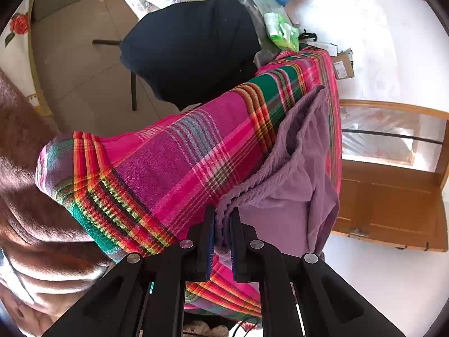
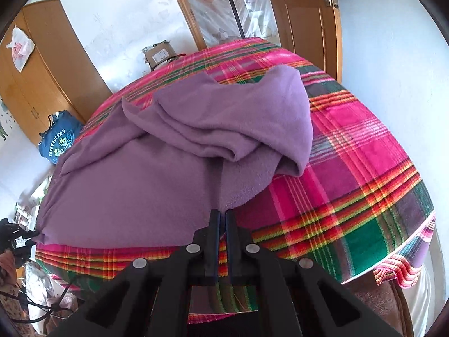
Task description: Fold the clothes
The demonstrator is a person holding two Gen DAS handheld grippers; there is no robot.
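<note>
A purple fleece garment point(image 2: 157, 174) lies rumpled on a bed under a pink, green and red plaid blanket point(image 2: 364, 146), one part folded over itself at the top. In the left wrist view the garment point(image 1: 291, 168) hangs in a bunched edge, and my left gripper point(image 1: 223, 216) is shut on that ribbed edge. My right gripper point(image 2: 222, 214) is shut on the near edge of the garment, with a crease running from its tips up into the cloth. The plaid blanket point(image 1: 168, 163) stretches away to the left of the left gripper.
A dark cloth drapes over a chair point(image 1: 190, 47) beyond the bed, with a brown fuzzy blanket point(image 1: 25, 196) at the left. A wooden door point(image 2: 306, 16), a wardrobe point(image 2: 42, 64), a blue bag point(image 2: 59, 140) and a cardboard box point(image 2: 158, 53) stand around the bed.
</note>
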